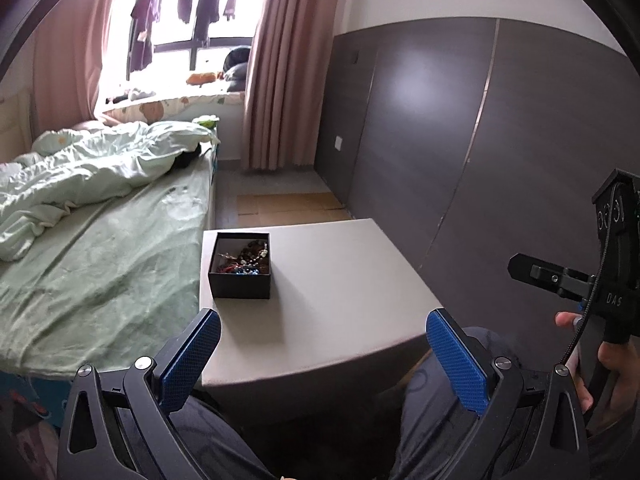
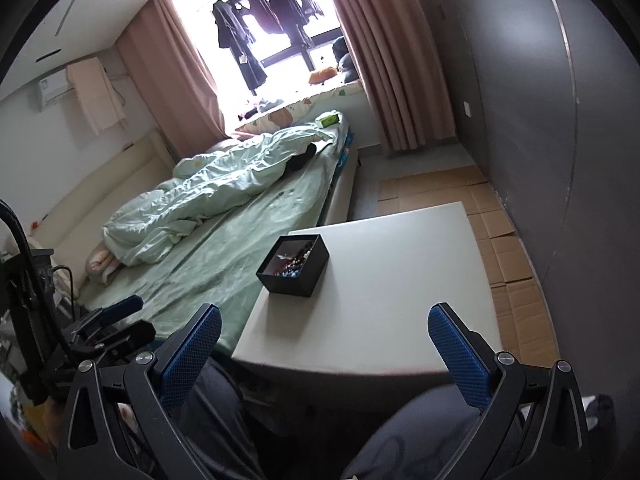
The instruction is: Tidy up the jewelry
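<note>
A small black open box (image 1: 240,280) stands near the far left corner of a white square table (image 1: 340,300). It holds a heap of beaded jewelry (image 1: 244,260) in brown, red and blue. The box (image 2: 308,272) with the jewelry (image 2: 292,260) also shows in the right wrist view, on the table (image 2: 400,280). My left gripper (image 1: 322,322) is open and empty, held above the table's near edge. My right gripper (image 2: 324,316) is open and empty, also near the table's near edge. The right gripper's body (image 1: 612,268) shows at the right of the left wrist view.
A bed with a green sheet (image 1: 100,248) and a rumpled duvet (image 1: 80,168) lies left of the table. A dark grey wardrobe wall (image 1: 480,140) runs along the right. Flattened cardboard (image 2: 500,232) covers the floor beyond the table. My knees (image 1: 440,400) are under the table's near edge.
</note>
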{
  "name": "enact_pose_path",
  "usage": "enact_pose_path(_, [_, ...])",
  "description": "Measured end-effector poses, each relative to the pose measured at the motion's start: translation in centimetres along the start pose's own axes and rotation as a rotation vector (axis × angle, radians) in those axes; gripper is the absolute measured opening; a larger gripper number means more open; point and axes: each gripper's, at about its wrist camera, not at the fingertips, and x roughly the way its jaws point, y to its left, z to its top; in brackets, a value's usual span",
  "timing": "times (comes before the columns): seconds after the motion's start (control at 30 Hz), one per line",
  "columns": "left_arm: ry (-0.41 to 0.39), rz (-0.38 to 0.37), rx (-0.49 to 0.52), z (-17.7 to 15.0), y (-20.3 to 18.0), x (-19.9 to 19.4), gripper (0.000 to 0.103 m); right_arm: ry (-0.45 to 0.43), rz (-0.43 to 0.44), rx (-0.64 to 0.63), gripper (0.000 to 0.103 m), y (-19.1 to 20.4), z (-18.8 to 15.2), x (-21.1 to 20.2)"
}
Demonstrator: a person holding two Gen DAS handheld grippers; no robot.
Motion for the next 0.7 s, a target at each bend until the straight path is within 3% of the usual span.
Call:
enact_pose_path(0.43, [-0.137, -0.011, -0.014, -2.3, -1.8, -8.3, 0.103, -0.084, -0.032, -0.06, 0.103, 3.2, -3.7, -7.8])
enact_pose_path(0.7, [-0.153, -0.006, -0.003, -3.2, -2.3, -10.0, 0.103, -0.098, -0.026, -0.073, 0.103, 4.6, -5.4, -9.9])
